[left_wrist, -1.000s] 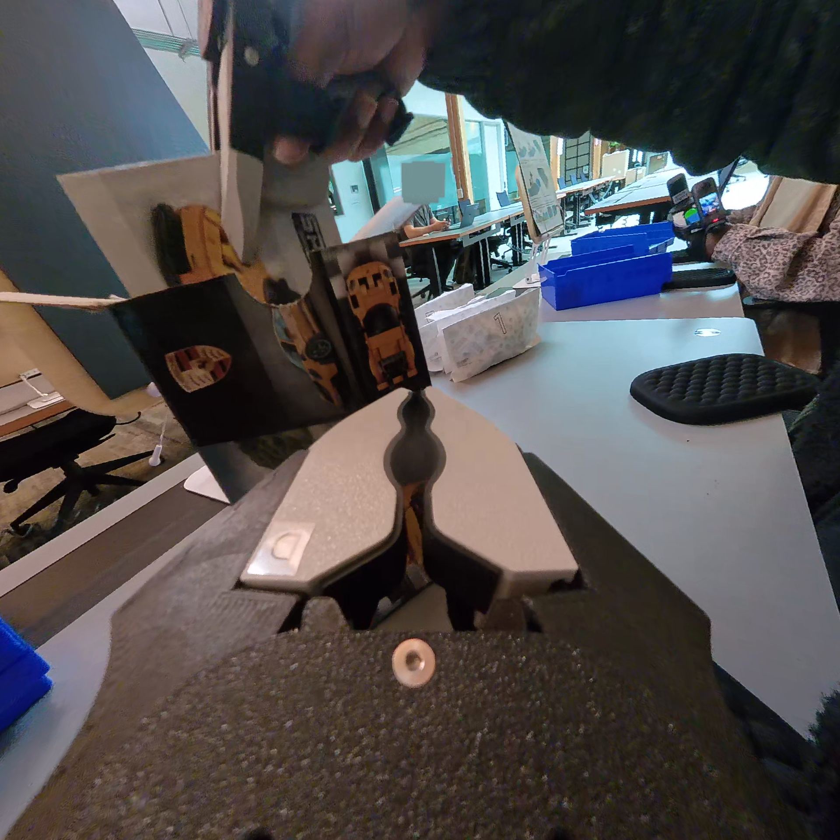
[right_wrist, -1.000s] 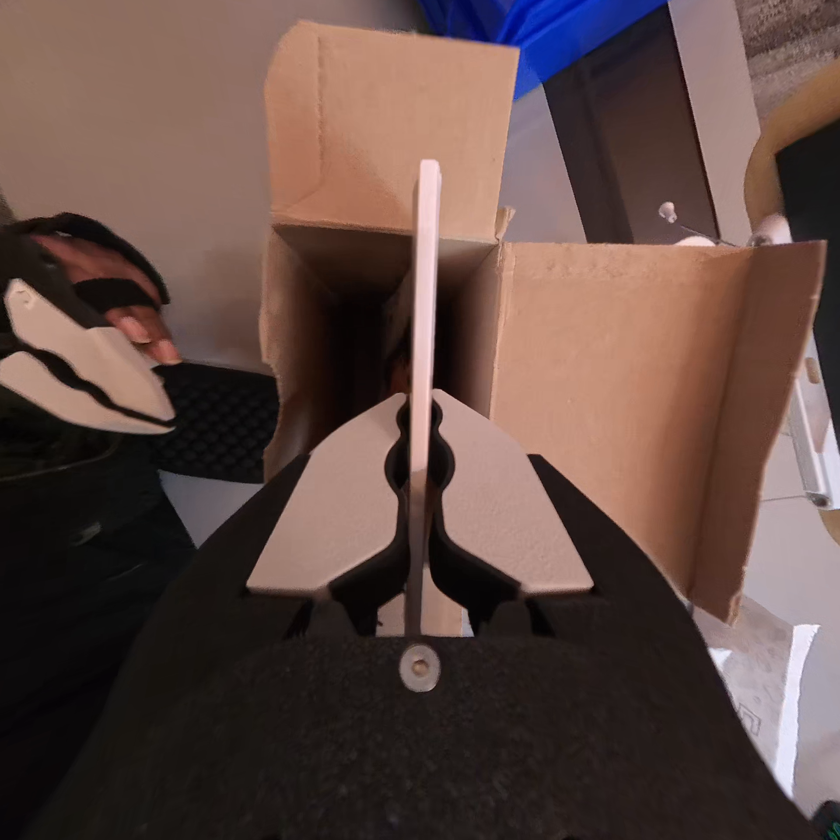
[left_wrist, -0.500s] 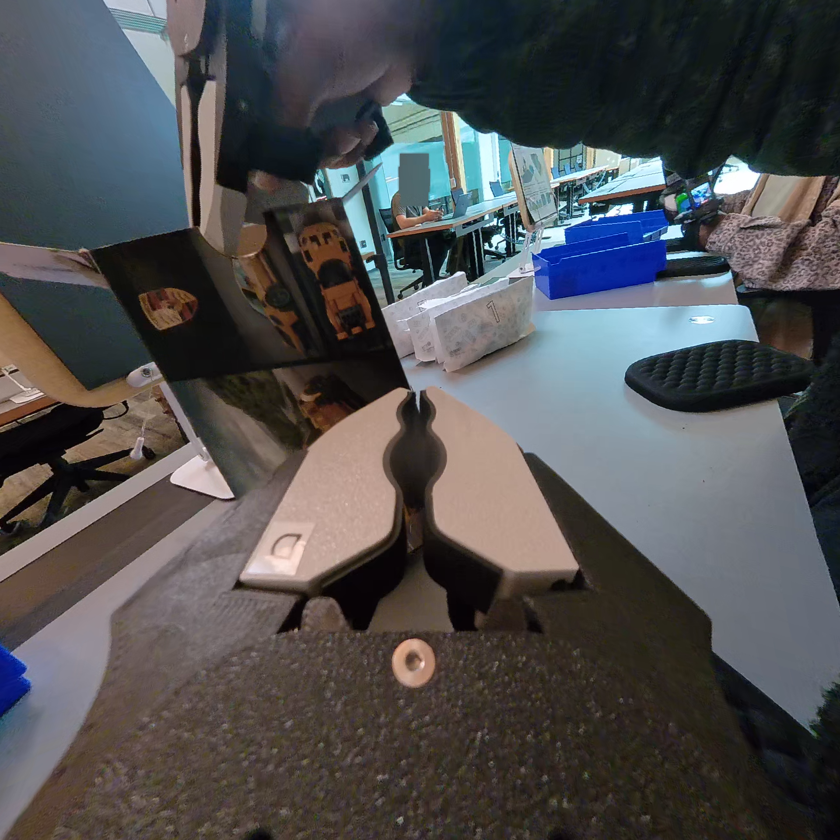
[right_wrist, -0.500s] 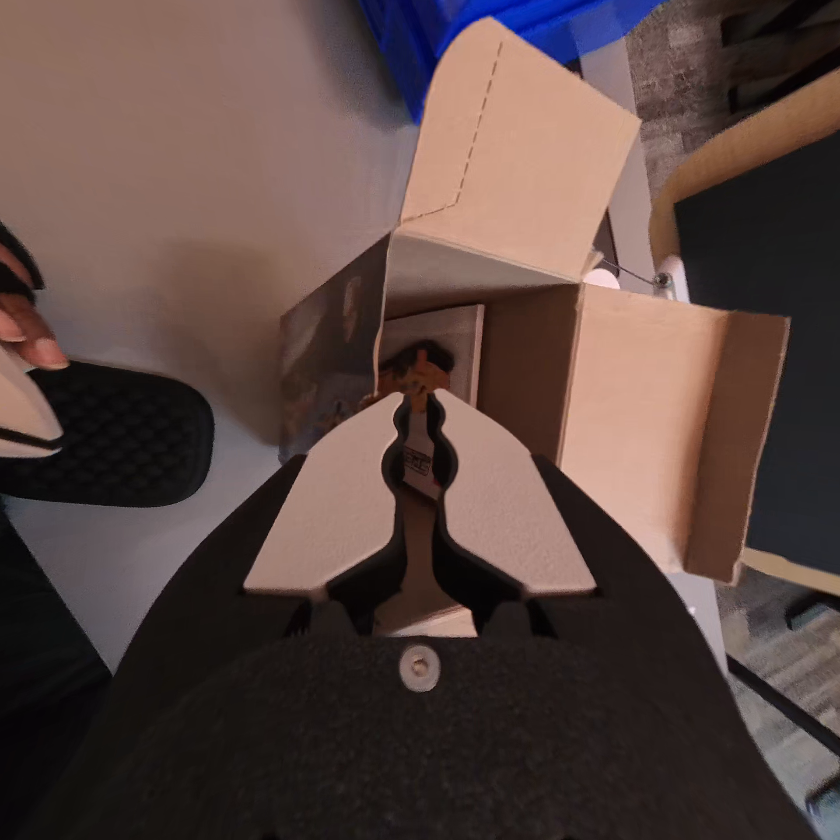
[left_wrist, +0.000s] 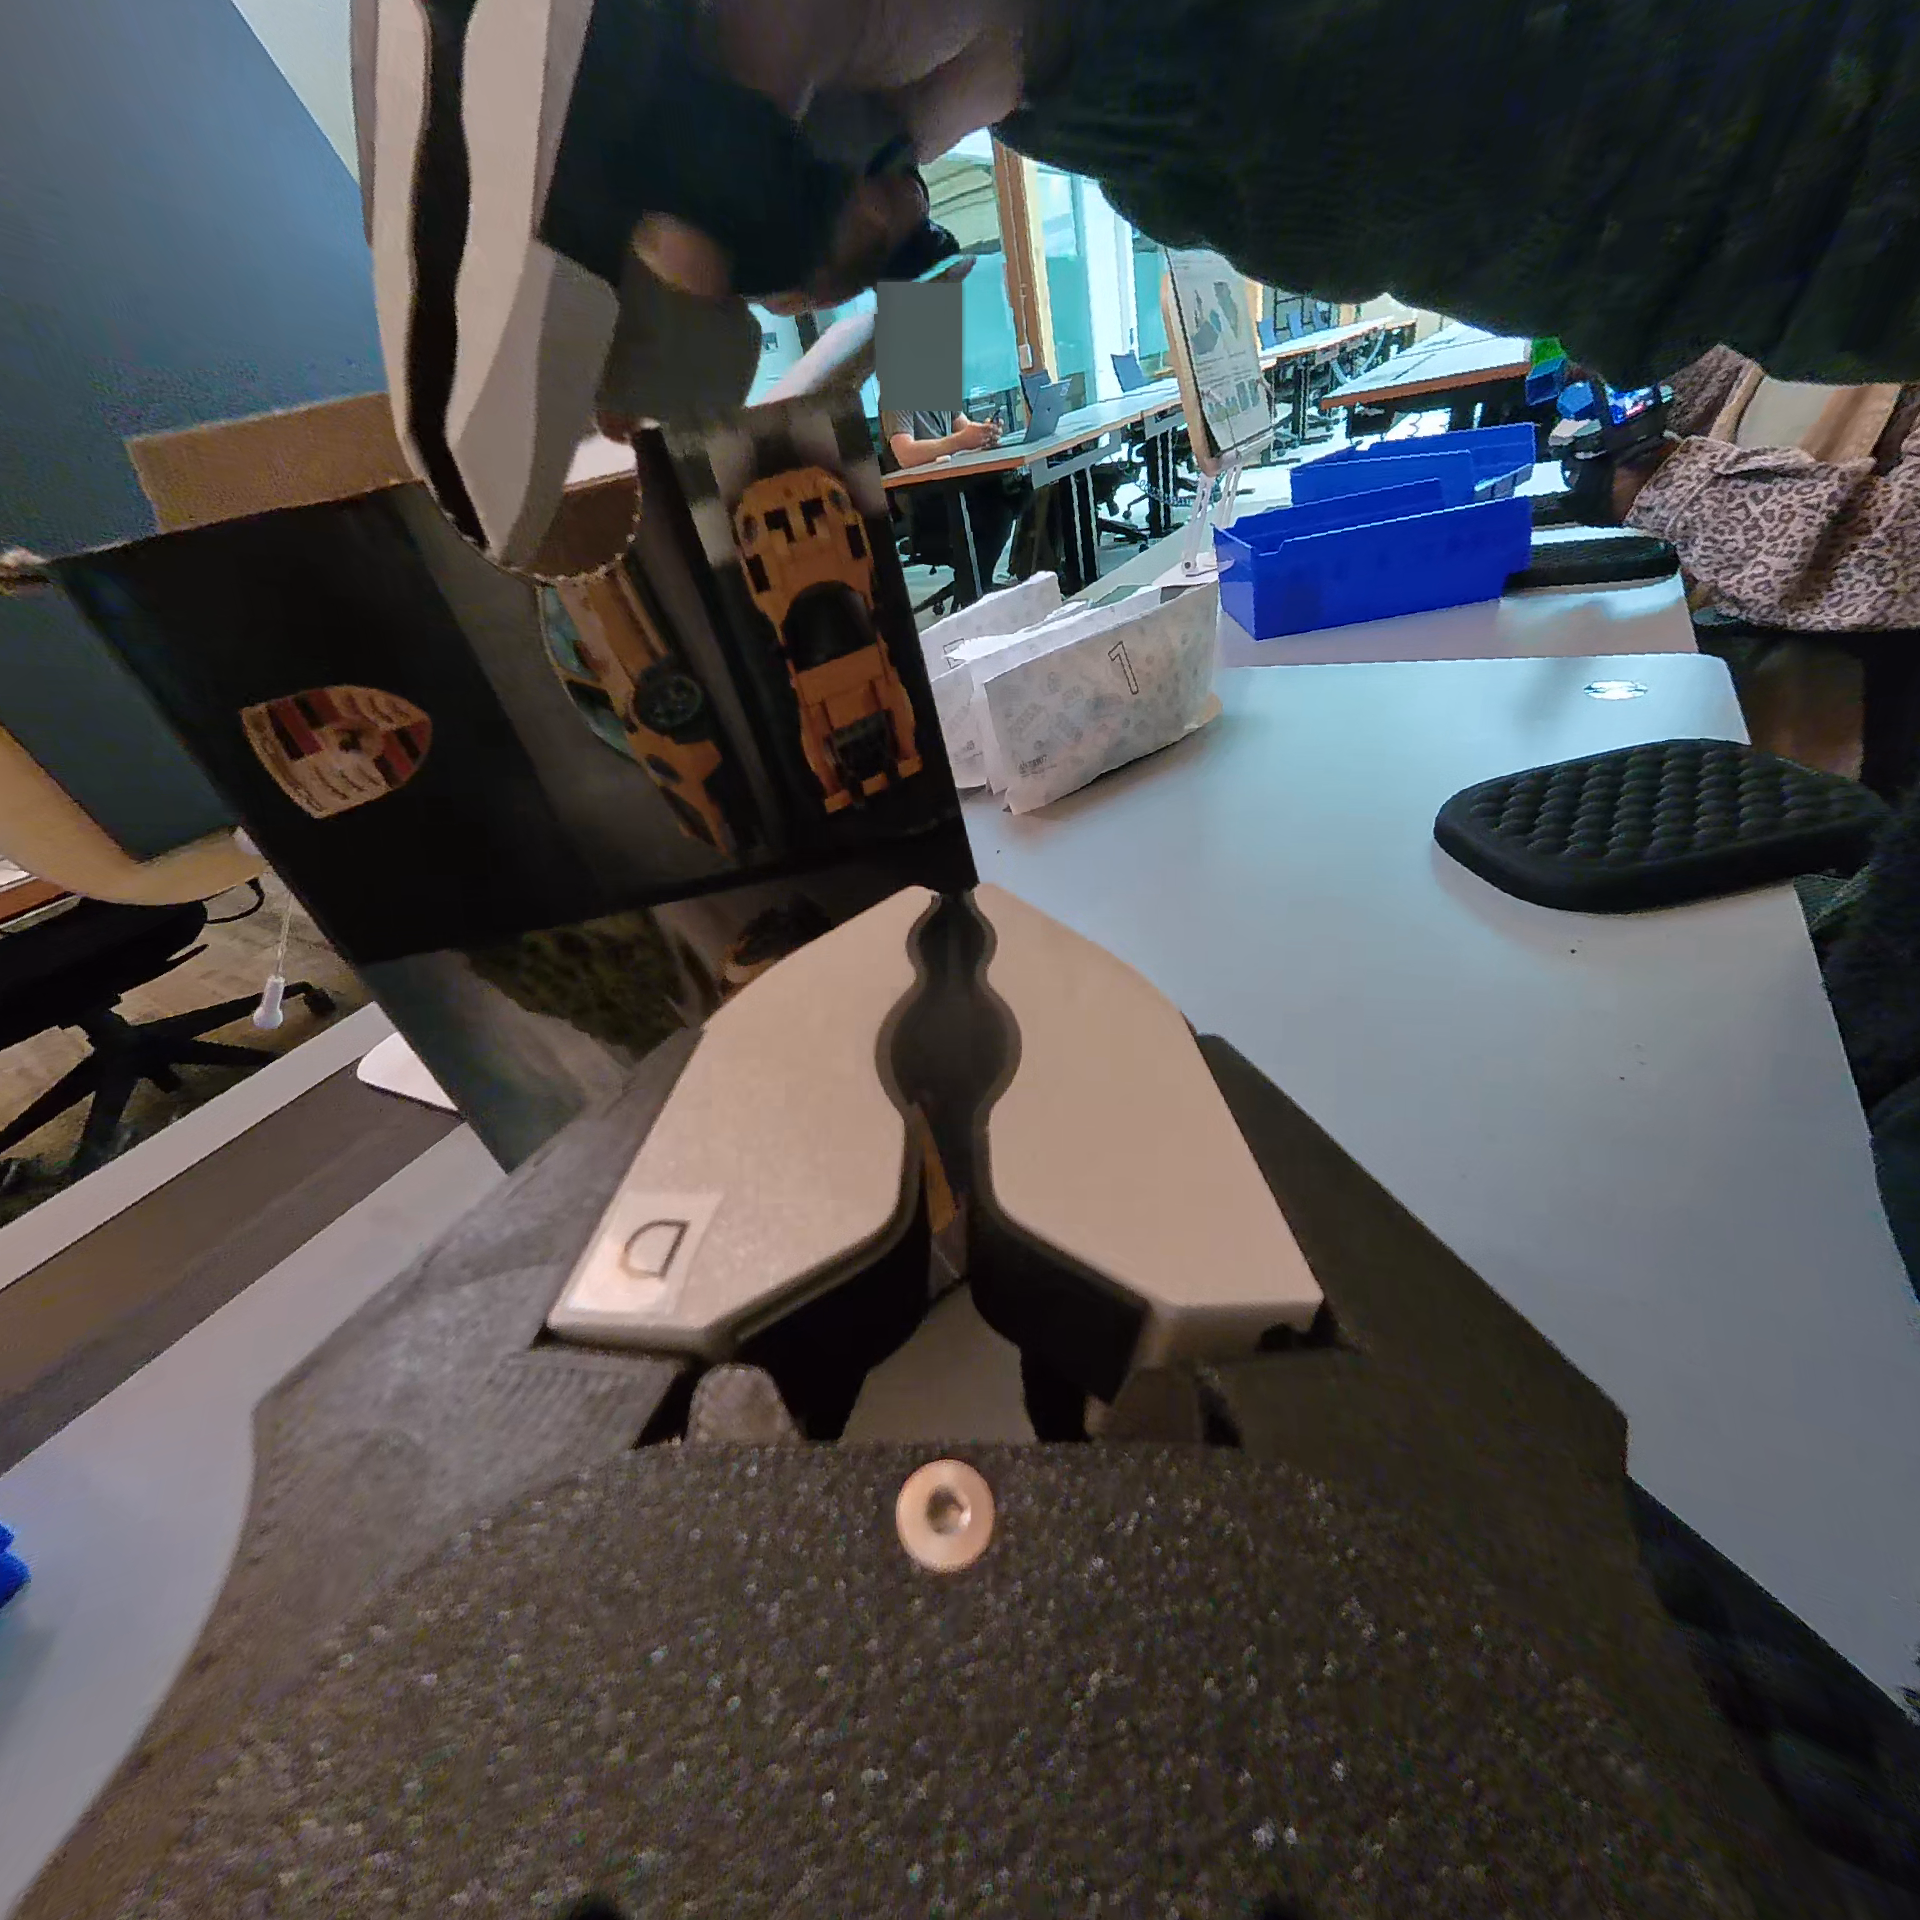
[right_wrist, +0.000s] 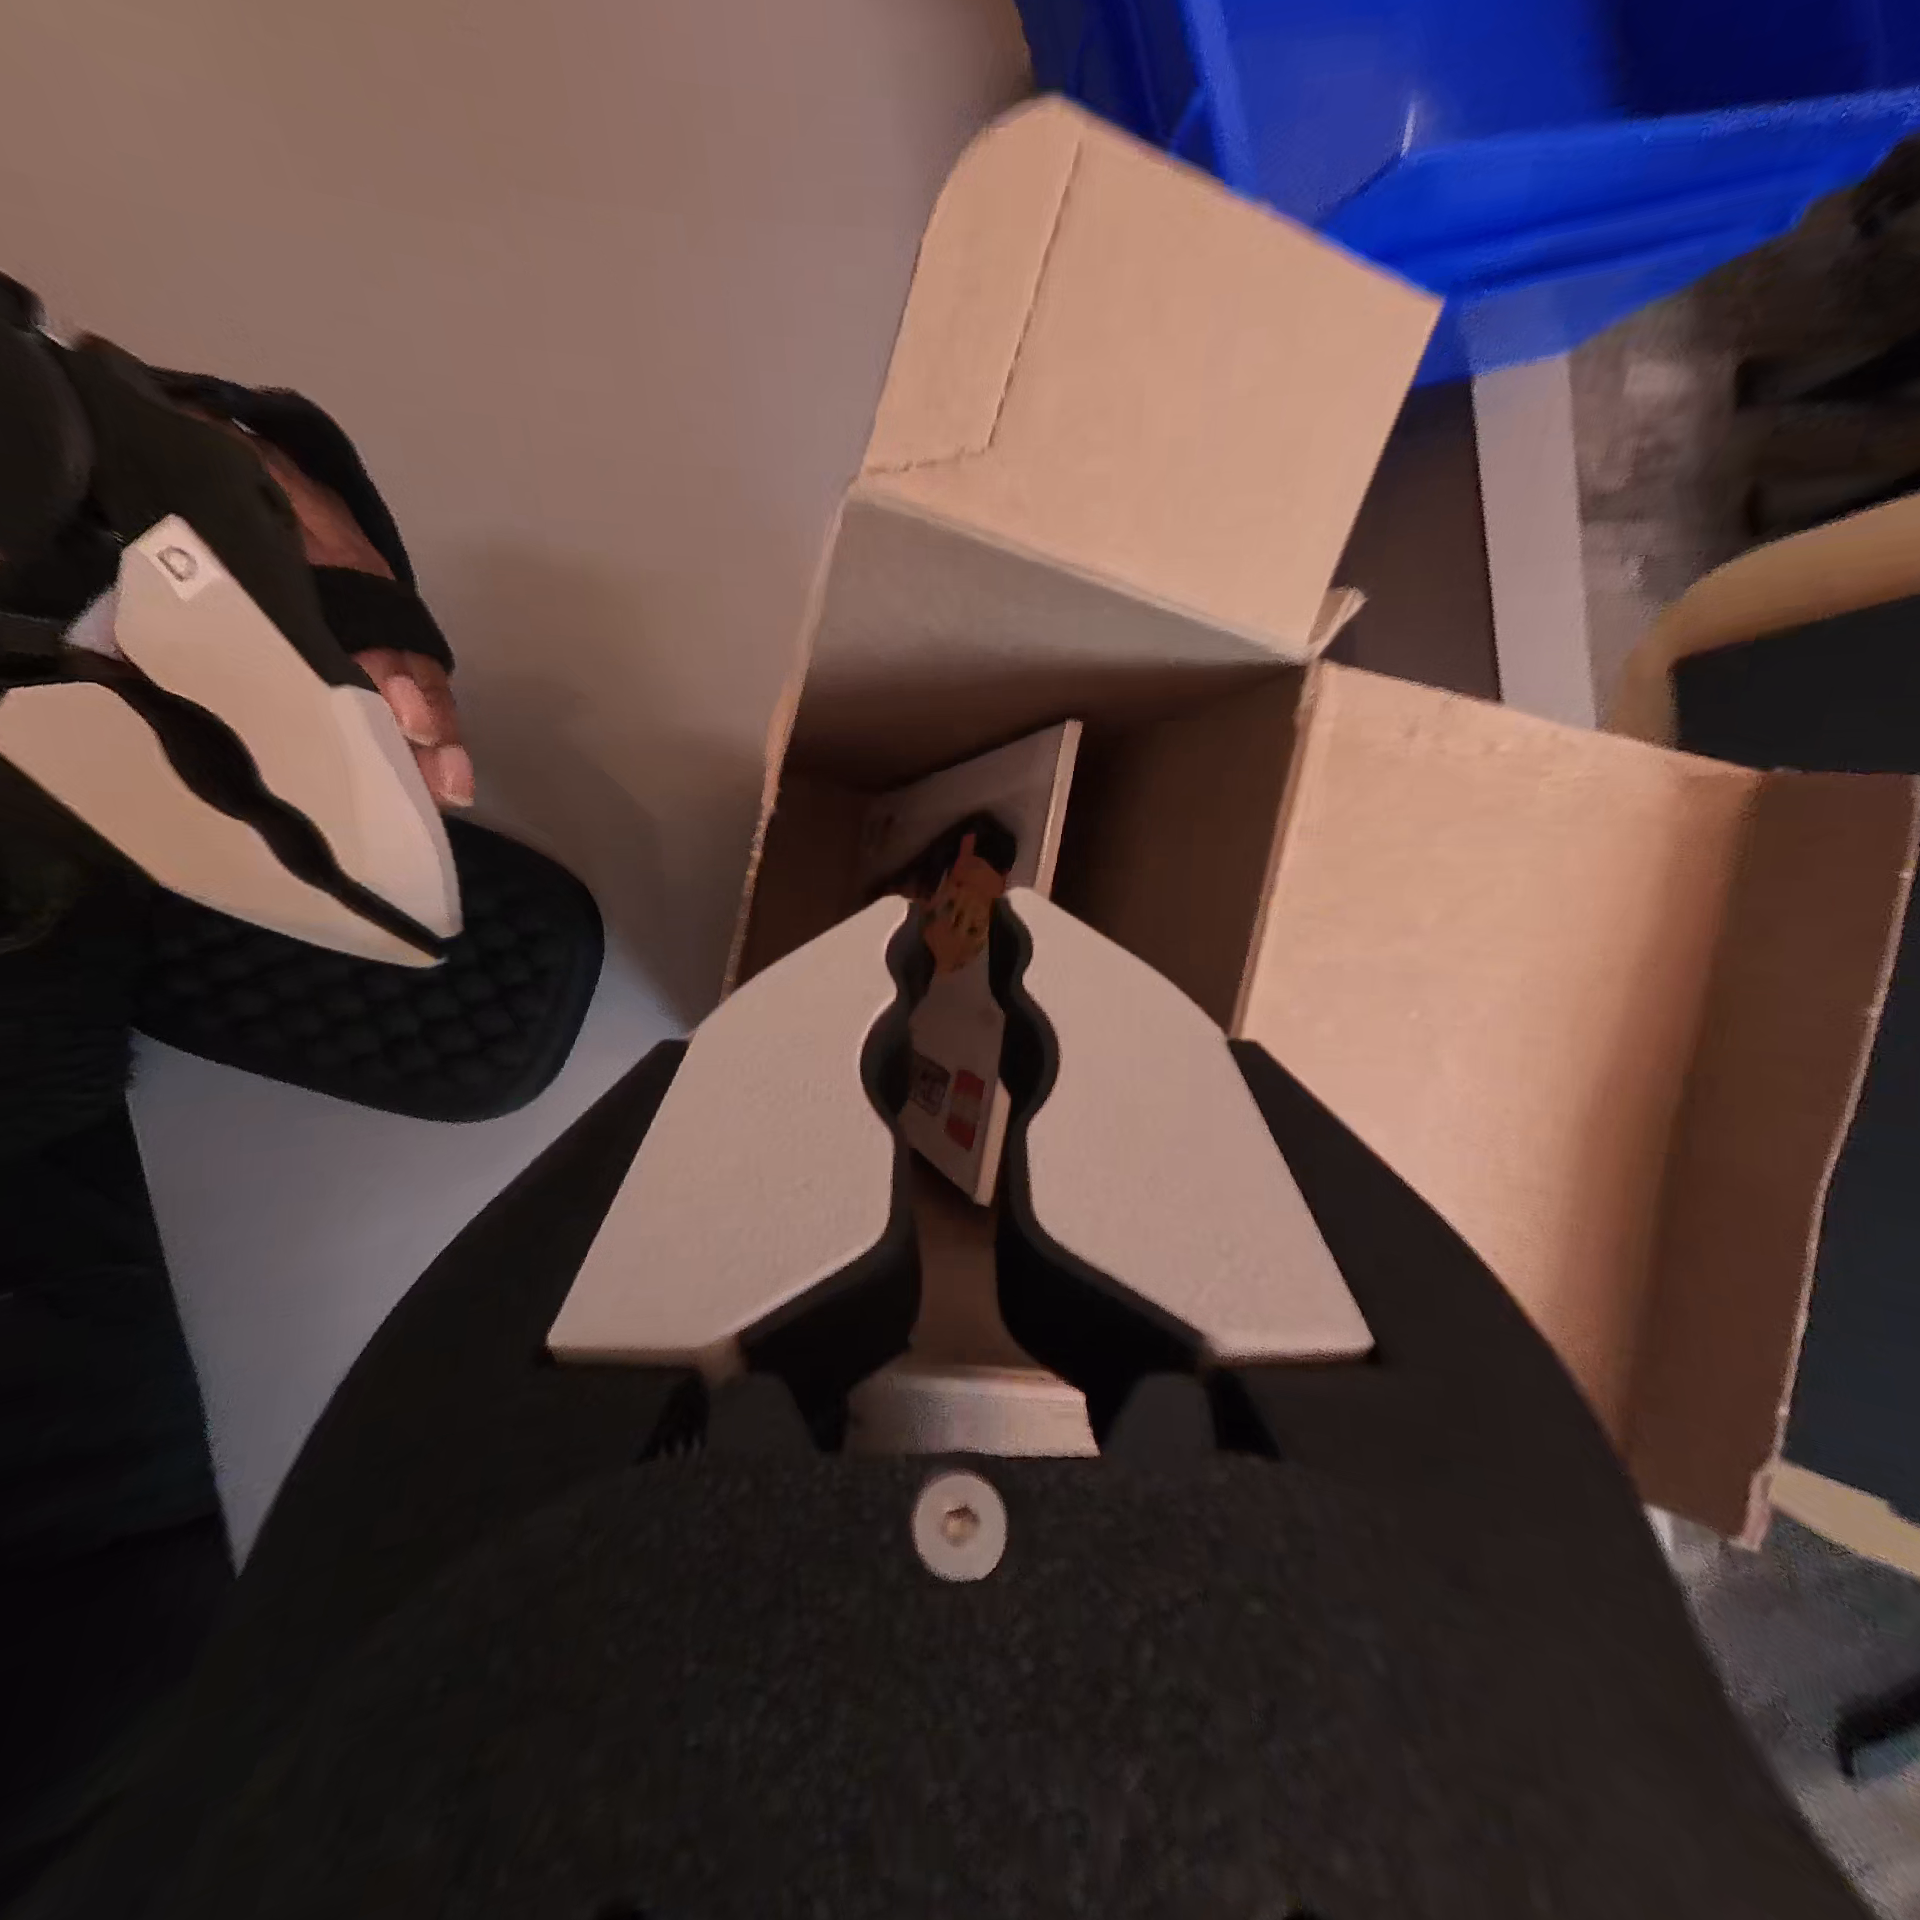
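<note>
I am keeping the left hand-held gripper (left_wrist: 951, 914) closed on the corner of the printed black cardboard box (left_wrist: 540, 707), open near the bench (left_wrist: 1351, 987) edge. The right hand-held gripper (right_wrist: 951, 909), jaws narrow, is hovering over the thin white booklet (right_wrist: 977, 831) inside: light, bendable, best pinched at its edge.

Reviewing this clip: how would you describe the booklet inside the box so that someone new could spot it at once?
On the pale table, find the open cardboard box, its flaps spread, in front of the right gripper. Down its shaft stands a thin white booklet with an orange car printed on it. It is the only white, printed thing among the plain brown walls.
</note>
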